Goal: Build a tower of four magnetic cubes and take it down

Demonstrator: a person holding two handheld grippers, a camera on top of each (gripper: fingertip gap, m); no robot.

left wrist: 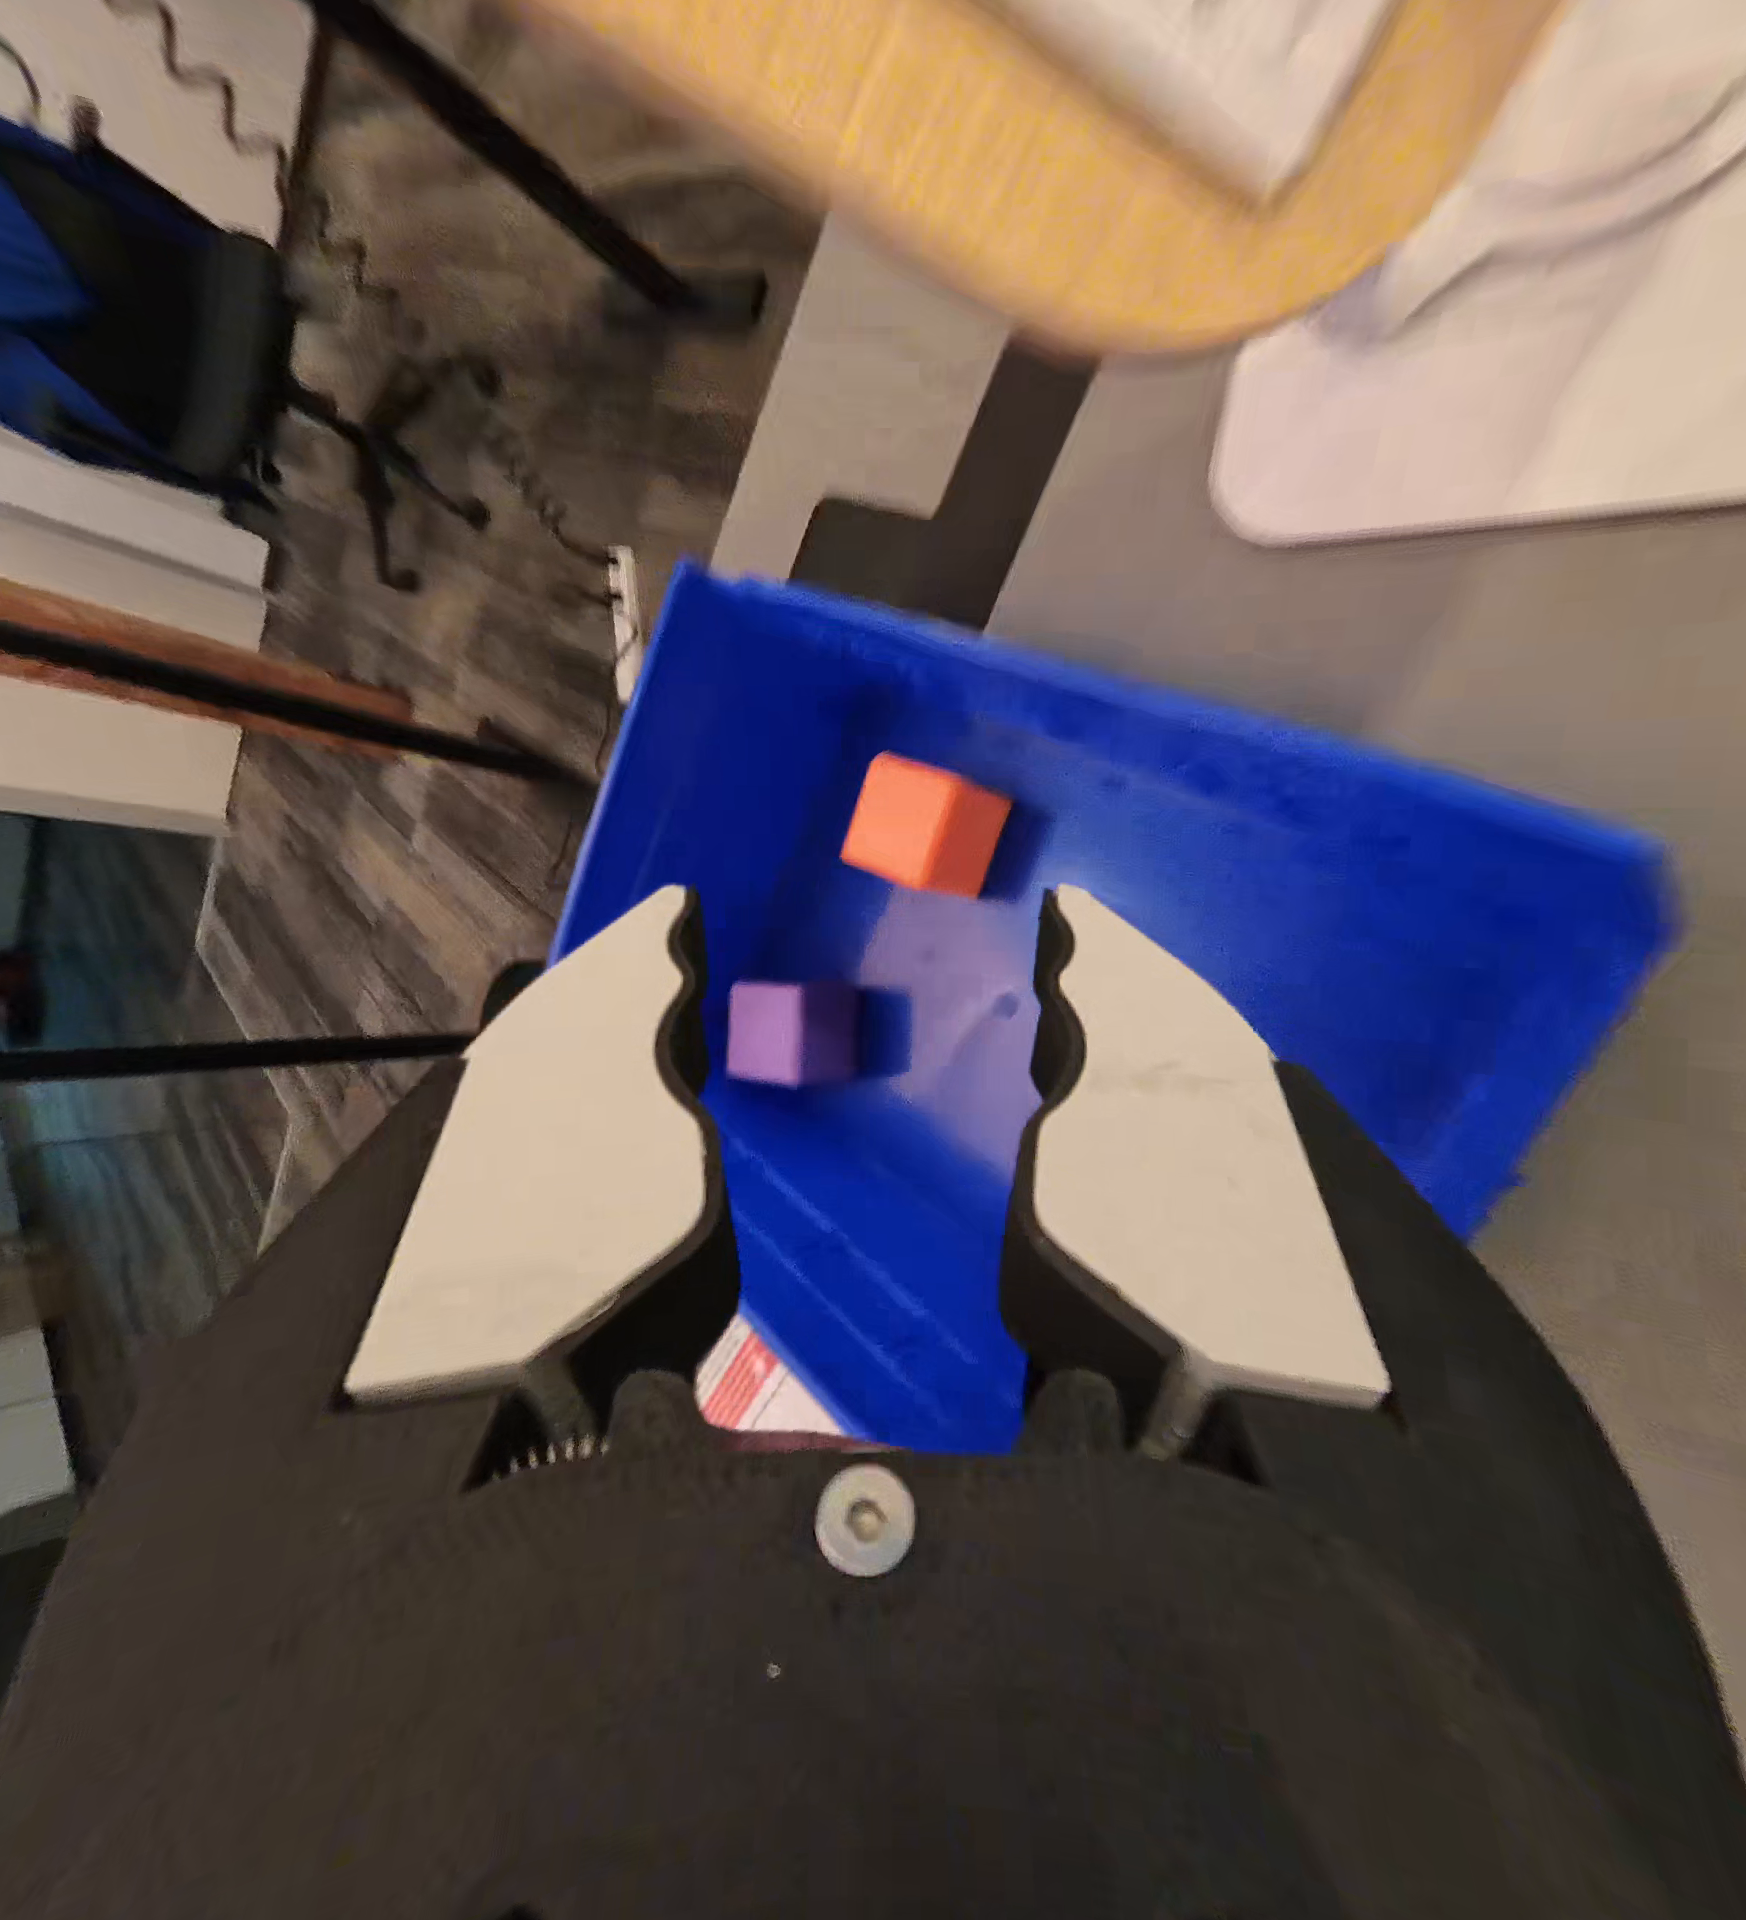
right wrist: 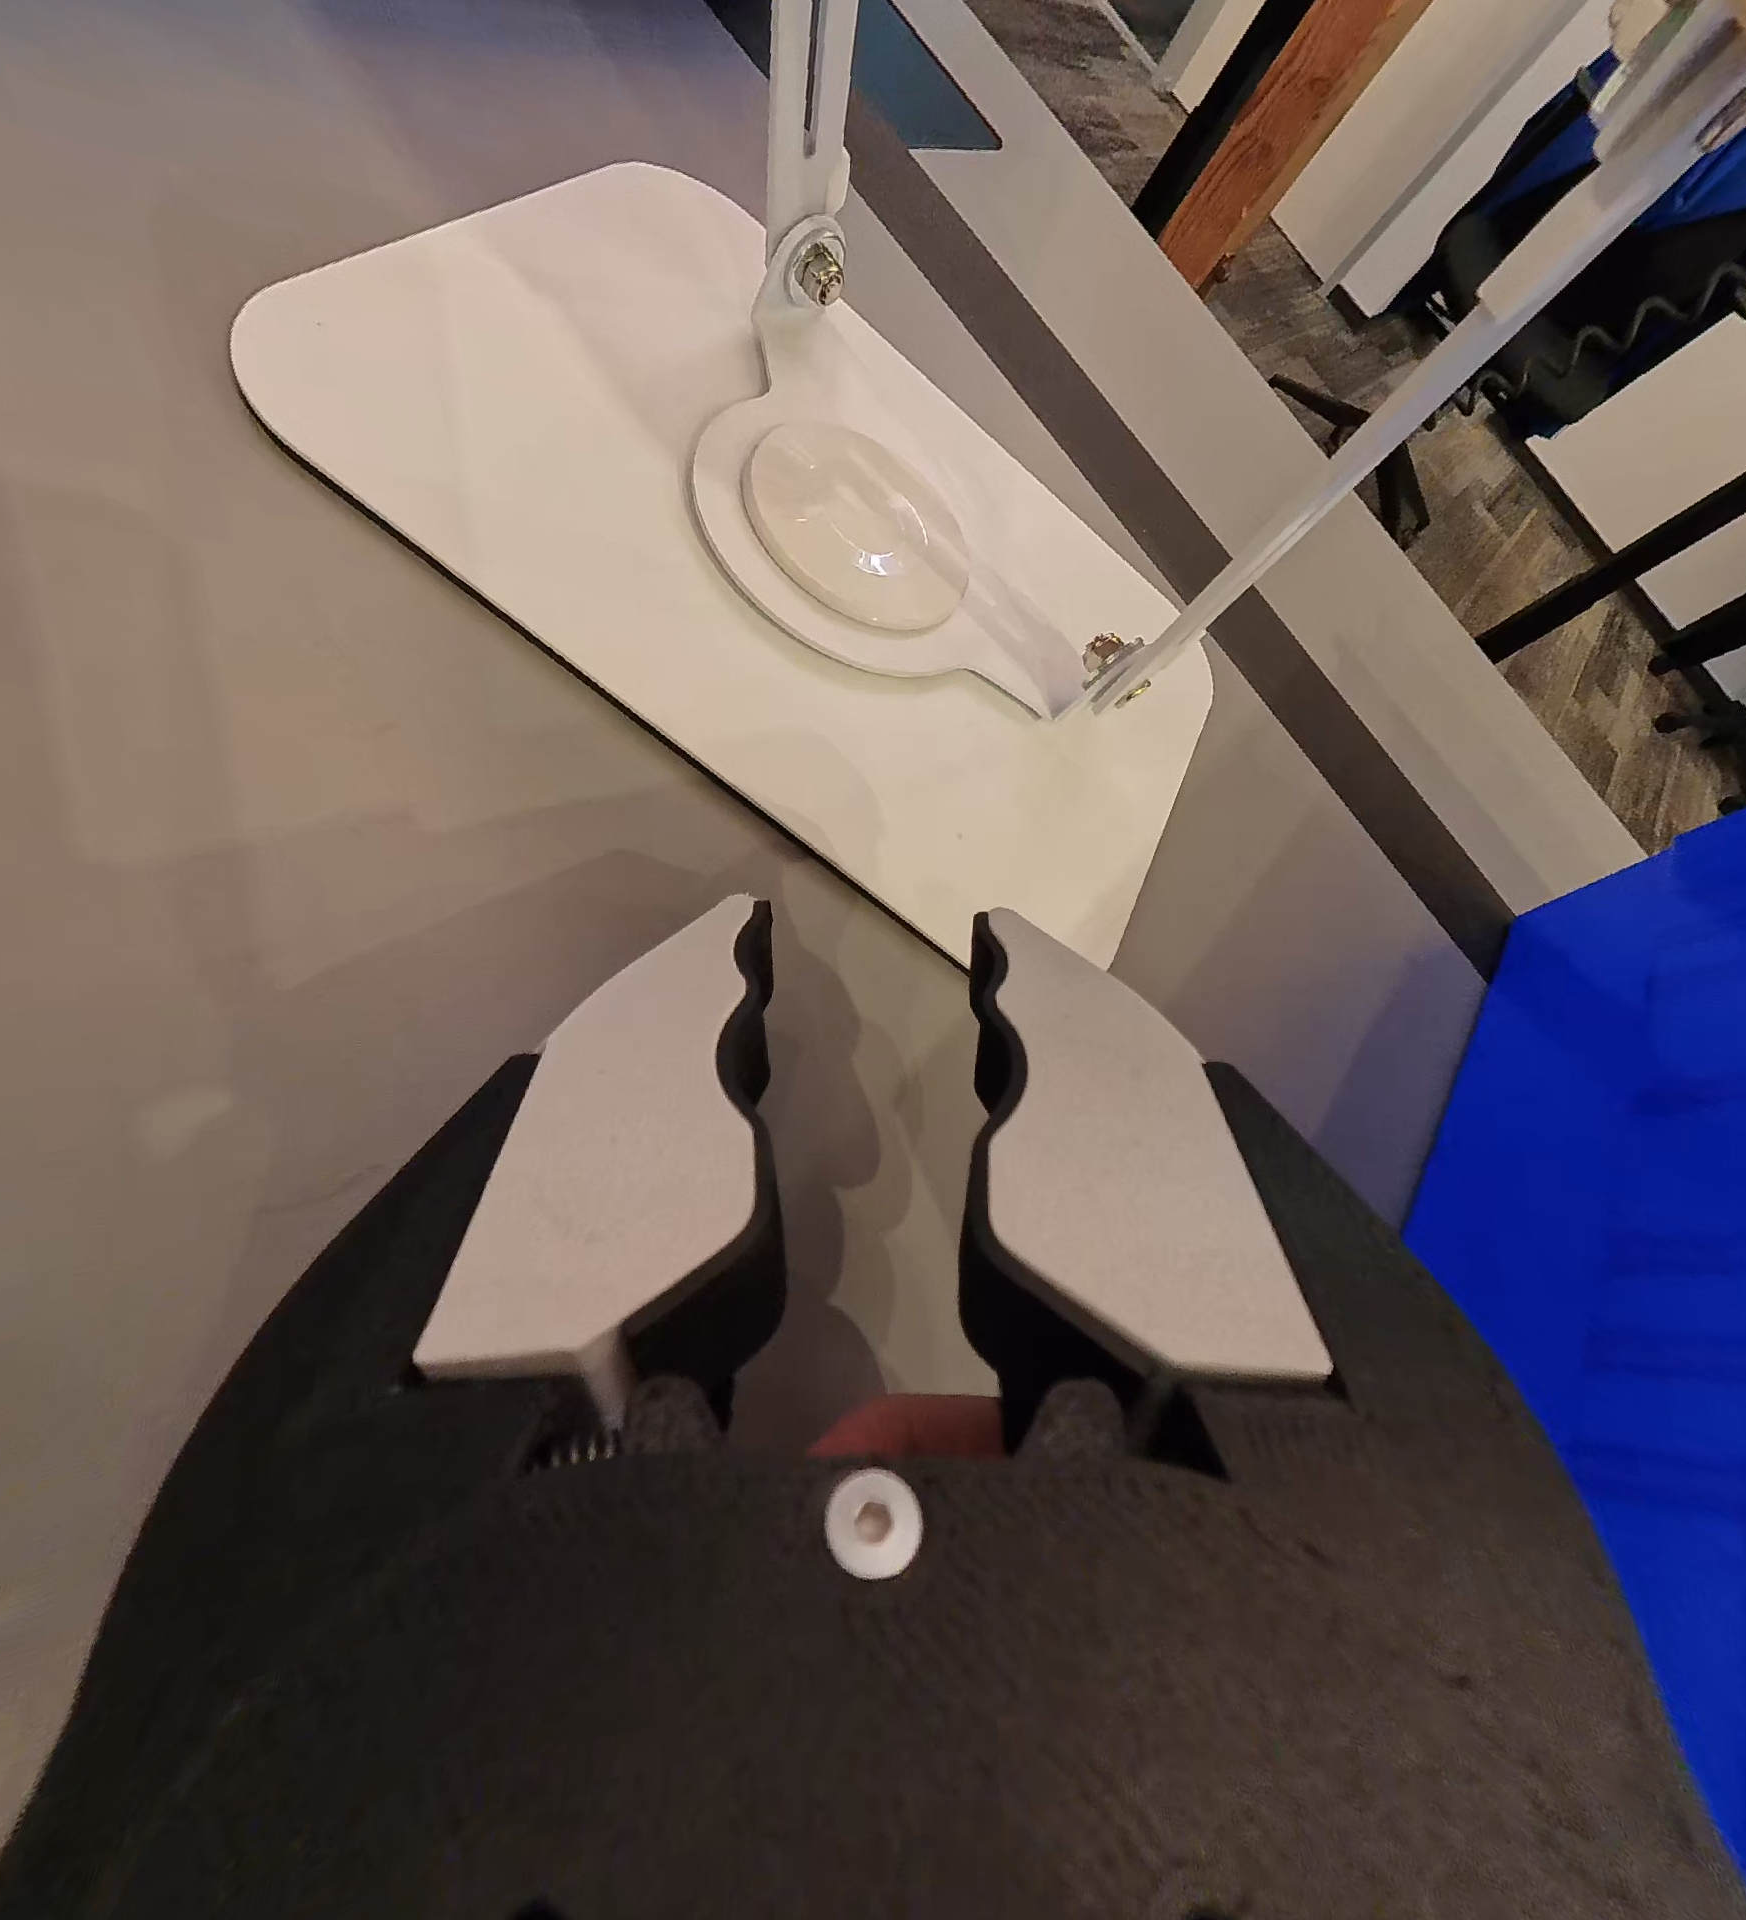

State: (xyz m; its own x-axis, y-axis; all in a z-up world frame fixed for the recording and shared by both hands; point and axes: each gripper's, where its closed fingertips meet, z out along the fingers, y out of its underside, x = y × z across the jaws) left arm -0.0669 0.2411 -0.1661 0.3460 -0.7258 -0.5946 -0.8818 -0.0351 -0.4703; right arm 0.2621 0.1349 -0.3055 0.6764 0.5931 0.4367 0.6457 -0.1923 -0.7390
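Note:
In the left wrist view, a blue bin [left wrist: 1264,883] holds an orange cube [left wrist: 926,824] and a purple cube [left wrist: 791,1034] on its floor, apart from each other. My left gripper [left wrist: 867,914] is open and empty, above the bin, with the purple cube seen between its fingers near the left one. The view is motion-blurred. My right gripper [right wrist: 871,920] is open and empty over the grey table [right wrist: 225,831]. The blue bin's wall [right wrist: 1627,1195] shows at the right edge of the right wrist view. A reddish thing [right wrist: 900,1423] shows at the base of the jaws; I cannot tell what it is.
A white stand base [right wrist: 536,416] with thin white arms lies on the table ahead of the right gripper. A blurred tan object [left wrist: 1004,156] is at the top of the left view. The table edge, office chairs [left wrist: 152,343] and carpet lie beyond. Across from one pair of fingers to the other is roughly 40 cm.

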